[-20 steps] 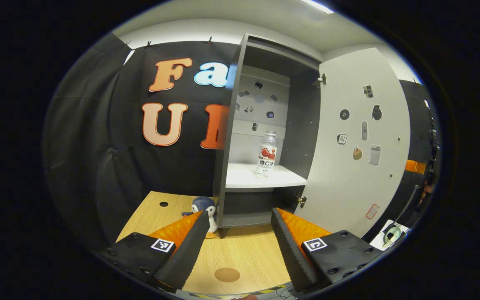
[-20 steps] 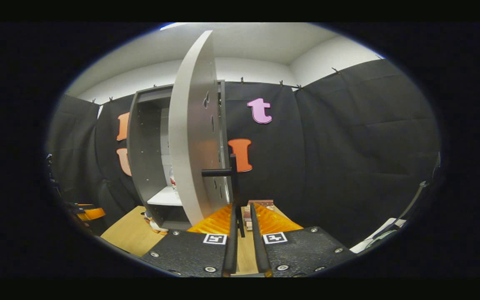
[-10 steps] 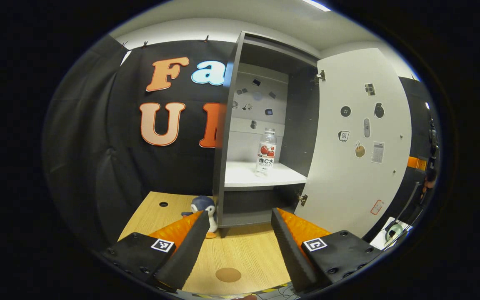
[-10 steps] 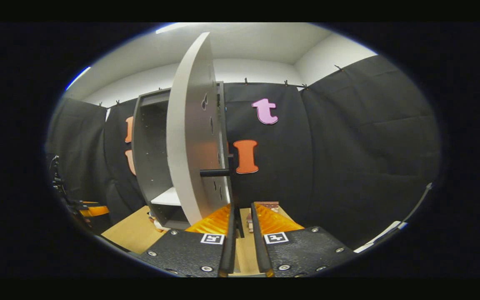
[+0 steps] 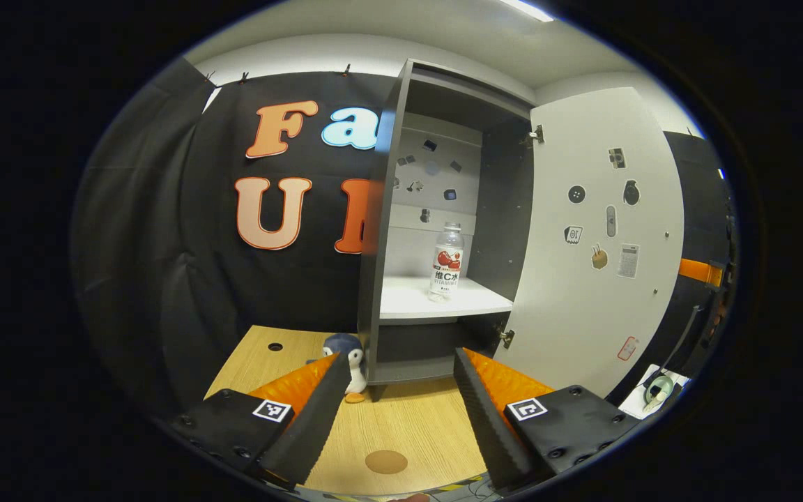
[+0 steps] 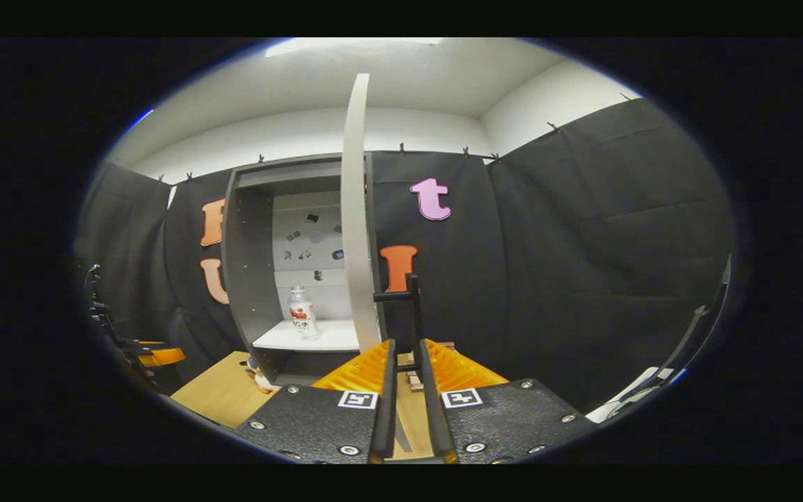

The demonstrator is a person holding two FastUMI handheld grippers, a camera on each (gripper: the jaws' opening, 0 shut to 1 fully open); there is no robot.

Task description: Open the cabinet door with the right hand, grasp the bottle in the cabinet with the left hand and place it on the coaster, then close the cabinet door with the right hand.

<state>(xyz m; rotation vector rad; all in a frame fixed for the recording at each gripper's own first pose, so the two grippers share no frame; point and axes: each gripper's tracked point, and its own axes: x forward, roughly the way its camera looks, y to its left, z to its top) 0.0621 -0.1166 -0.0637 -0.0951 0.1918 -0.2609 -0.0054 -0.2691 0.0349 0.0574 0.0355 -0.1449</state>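
Bottle (image 5: pixel 447 262) upright on cabinet shelf (image 5: pixel 436 301), well beyond wide-open left gripper (image 5: pixel 396 362); right gripper (image 6: pixel 401 352) narrow around door (image 5: pixel 593 237) handle (image 6: pixel 408 314), contact unclear.

The bottle (image 5: pixel 447 261) on the cabinet shelf wears a label (image 5: pixel 446 263) with a red picture above a line of dark characters and a finer line beneath, too small in the right gripper view to make out. 2 square black-and-white coded markers (image 5: pixel 270 410) sit on the left gripper (image 5: pixel 399 357), and 2 more (image 6: pixel 358 399) on the right gripper (image 6: pixel 405 345). Stickers (image 5: pixel 576 194) on the cabinet door (image 5: pixel 583 293) and on the back panel (image 5: pixel 436 174) are small pictures with no legible writing.
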